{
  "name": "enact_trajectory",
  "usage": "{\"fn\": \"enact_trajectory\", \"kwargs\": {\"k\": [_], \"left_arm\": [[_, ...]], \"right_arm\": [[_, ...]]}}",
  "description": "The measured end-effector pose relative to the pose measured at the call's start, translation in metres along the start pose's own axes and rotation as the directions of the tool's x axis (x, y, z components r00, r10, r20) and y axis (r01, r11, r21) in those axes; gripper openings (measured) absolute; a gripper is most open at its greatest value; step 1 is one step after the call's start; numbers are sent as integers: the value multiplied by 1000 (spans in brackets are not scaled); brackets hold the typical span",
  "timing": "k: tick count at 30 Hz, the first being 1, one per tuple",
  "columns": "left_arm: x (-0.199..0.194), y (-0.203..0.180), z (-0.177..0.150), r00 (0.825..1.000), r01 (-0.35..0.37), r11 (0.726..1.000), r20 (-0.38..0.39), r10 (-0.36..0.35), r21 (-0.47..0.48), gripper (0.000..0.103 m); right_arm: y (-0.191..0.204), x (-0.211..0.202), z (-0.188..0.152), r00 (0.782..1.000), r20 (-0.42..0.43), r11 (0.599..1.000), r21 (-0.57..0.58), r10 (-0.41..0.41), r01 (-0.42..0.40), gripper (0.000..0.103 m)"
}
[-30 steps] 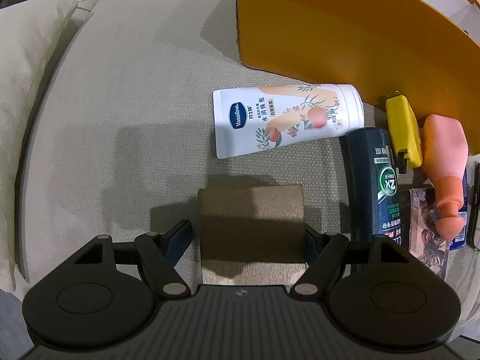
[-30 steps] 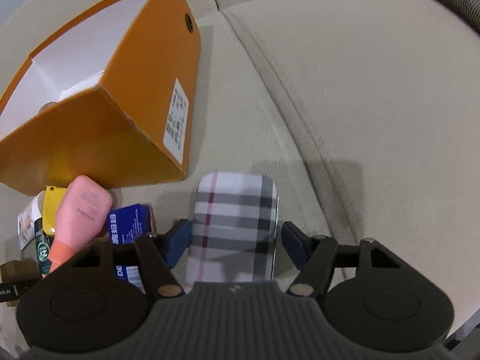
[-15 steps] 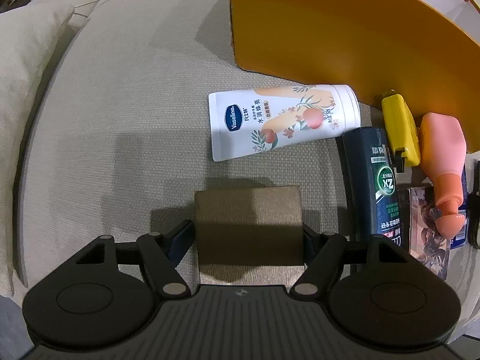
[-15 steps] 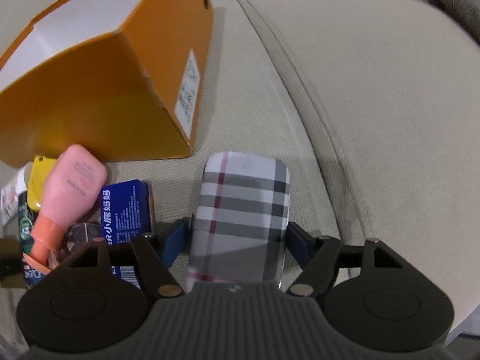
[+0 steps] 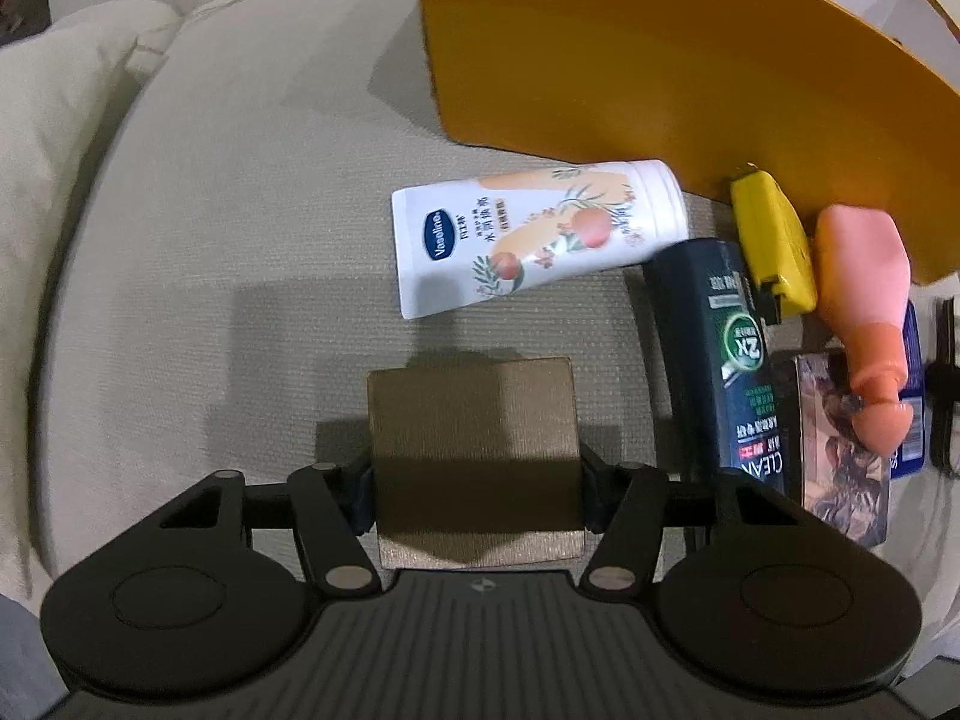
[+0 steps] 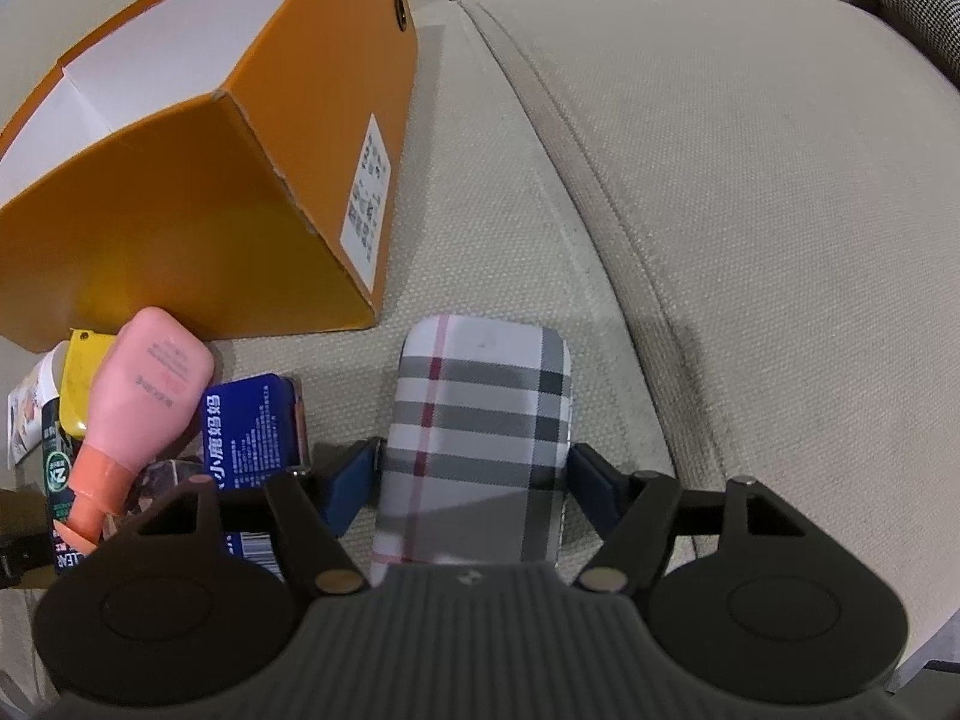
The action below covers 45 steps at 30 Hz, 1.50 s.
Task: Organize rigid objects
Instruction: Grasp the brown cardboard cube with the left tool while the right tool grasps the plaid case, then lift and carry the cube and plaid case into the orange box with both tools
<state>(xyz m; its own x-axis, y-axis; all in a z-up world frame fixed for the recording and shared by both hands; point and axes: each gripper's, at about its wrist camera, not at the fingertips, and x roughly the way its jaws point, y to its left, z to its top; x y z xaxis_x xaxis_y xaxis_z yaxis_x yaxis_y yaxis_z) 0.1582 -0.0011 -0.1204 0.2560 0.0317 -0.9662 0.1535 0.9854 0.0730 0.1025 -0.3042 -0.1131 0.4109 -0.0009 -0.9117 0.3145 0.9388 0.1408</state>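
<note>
Closing just now, left gripper (image 5: 474,489) has its jaws tight on the brown block (image 5: 474,450) sitting on the sofa cushion (image 5: 210,240), so that grasp looks set. Right gripper (image 6: 471,489) jaws, easing inward, pinch the plaid case (image 6: 480,420). Beyond: Vaseline tube (image 5: 534,234), dark bottle (image 5: 720,354), pink bottle (image 6: 141,390). Orange box (image 6: 210,192) farthest, likely destination.

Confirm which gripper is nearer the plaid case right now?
Right. The right gripper straddles the plaid case, with its pads at the case's sides. The left gripper has just closed on a brown box across the pile of bottles.
</note>
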Motion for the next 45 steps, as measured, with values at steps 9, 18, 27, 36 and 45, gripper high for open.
{"fn": "enact_trajectory", "kwargs": {"k": [9,18,27,36,45], "left_arm": [[-9,-2,-3,1000,18,999,17,-19,34,68],[-31,-5,-4,997,28,998,70,-32,55,68],[-49,-15,-9,993,29,998,110,-35,57,68],[-66,-18,-16,989,37,997,139,-45,63,68],[-82,-16,-23,984,30,995,170,-46,95,68]], "right_arm": [[-7,-12,-3,997,12,996,52,77,-77,69],[-10,-29,-6,990,35,985,96,137,-140,69],[-12,-44,-6,985,62,982,88,162,-167,69],[-10,-63,-12,981,82,981,70,177,-182,69],[-6,-72,-13,980,94,981,56,178,-184,69]]}}
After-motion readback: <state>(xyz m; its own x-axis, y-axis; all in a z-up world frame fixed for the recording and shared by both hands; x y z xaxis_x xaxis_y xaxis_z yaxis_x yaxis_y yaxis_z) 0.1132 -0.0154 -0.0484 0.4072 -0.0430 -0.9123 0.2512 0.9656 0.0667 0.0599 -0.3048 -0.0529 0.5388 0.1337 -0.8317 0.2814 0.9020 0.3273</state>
